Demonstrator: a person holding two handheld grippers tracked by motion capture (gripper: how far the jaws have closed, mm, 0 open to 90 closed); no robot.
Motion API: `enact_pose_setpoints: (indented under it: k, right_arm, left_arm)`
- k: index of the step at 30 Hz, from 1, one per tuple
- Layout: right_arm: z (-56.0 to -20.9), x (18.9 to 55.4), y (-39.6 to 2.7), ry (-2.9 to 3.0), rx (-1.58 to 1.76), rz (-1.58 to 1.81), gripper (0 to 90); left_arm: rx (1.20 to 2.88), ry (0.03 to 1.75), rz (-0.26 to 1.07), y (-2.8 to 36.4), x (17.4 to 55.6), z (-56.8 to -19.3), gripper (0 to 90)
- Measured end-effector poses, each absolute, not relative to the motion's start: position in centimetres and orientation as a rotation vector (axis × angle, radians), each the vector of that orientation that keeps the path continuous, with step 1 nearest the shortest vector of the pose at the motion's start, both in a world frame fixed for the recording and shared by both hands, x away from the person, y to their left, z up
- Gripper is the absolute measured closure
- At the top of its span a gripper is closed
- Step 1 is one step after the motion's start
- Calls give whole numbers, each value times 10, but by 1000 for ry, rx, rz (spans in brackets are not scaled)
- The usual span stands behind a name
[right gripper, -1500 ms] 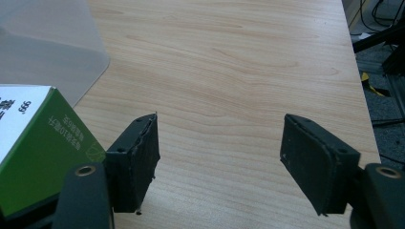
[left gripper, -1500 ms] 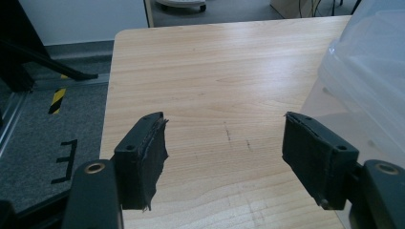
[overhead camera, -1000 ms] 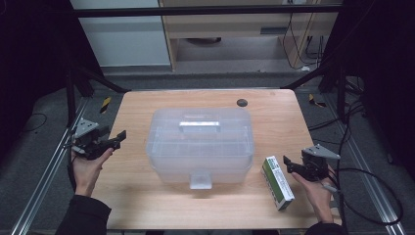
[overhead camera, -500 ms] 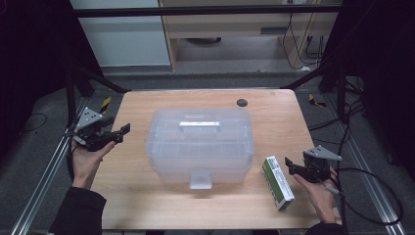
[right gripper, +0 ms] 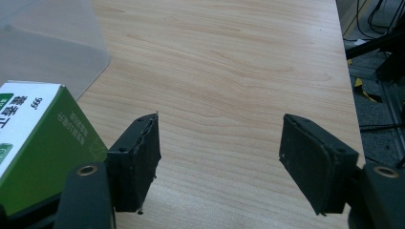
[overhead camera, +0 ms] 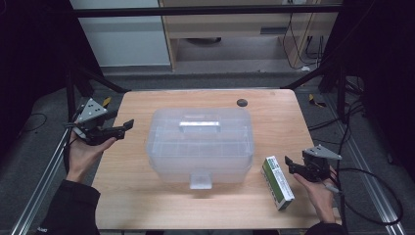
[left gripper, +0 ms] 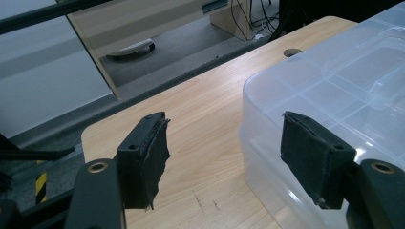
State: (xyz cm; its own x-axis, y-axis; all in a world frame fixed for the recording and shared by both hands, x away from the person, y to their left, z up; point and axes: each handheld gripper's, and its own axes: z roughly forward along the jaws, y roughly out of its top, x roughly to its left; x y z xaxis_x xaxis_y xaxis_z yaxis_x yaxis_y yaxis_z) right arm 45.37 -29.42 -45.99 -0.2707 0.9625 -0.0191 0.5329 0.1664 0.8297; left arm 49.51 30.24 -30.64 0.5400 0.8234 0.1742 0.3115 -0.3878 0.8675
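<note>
Both sets of jaws apart: right gripper (overhead camera: 289, 164) at 3 o'clock of green box (overhead camera: 277, 182) should square up w/ its long sides, left gripper (overhead camera: 128, 127) steadies clear bin (overhead camera: 200, 144).

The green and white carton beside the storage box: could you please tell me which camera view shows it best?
The high view: the whole green and white carton lies flat on the table, right of the clear storage box. The right gripper view catches one near corner only.

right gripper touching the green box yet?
Apart. In the high view, bare wood shows between the right gripper and the green box. In the right gripper view, the open jaws hold nothing and the box sits off to their side.
</note>
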Motion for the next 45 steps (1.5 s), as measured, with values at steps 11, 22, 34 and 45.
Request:
enact_pose_setpoints:
  k: [11, 22, 34, 45]
  right_arm:
    - [-459, 453, -293, 1887, 1407, 970, 386]
    - [-459, 453, -291, 1921, 1387, 950, 427]
    - [-460, 453, -291, 1938, 1373, 933, 423]
    - [-460, 454, -291, 1940, 1371, 932, 414]
  left_arm:
    - [2075, 799, 781, 278, 497, -288, 347]
    - [2154, 712, 757, 262, 497, -277, 352]
    - [2201, 624, 711, 251, 497, -274, 349]
    - [2263, 485, 709, 232, 496, -272, 337]
